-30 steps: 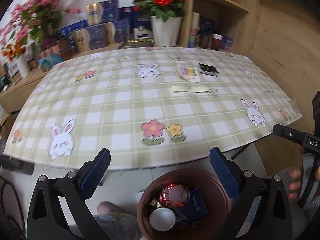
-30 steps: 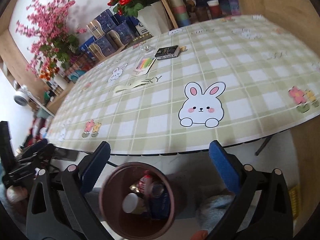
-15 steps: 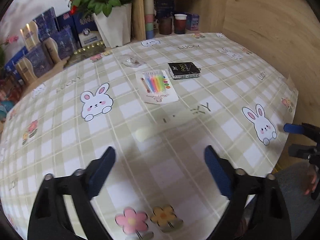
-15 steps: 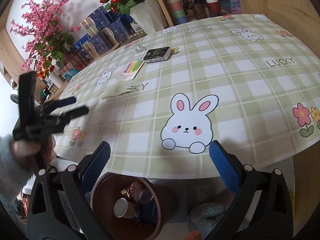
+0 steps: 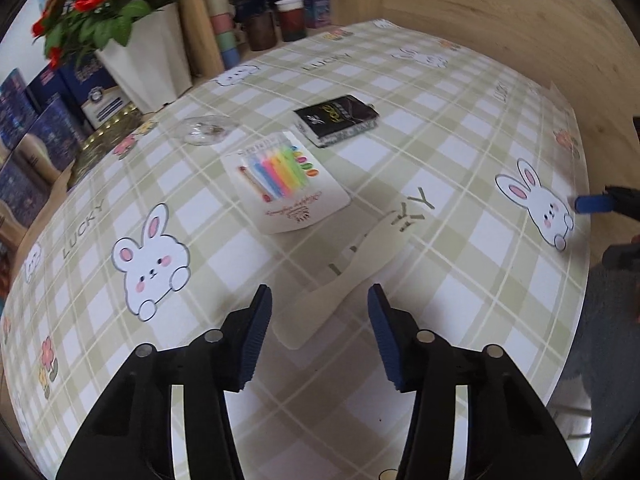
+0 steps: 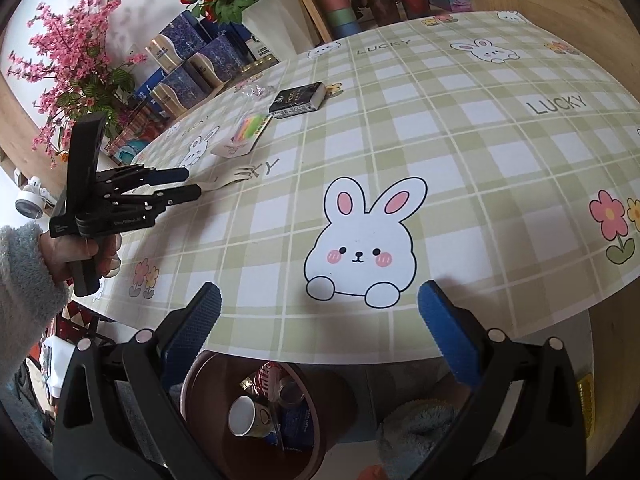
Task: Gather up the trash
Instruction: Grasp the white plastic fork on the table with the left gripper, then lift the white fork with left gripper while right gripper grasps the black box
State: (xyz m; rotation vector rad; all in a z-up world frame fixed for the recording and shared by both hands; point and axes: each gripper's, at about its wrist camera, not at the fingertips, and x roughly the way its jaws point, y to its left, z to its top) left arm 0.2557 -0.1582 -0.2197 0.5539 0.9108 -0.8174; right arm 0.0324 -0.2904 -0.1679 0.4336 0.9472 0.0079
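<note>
Left gripper over a pale strip on the bunny table

The left gripper's jaws have just been closing, and the flat cream strip, maybe paper, lies between them on the checked tablecloth, but the pads are not squeezing it yet. The right gripper hangs wide apart and empty at the table edge, above the brown trash bin on the floor. A candle card and a black box lie farther back.
</note>
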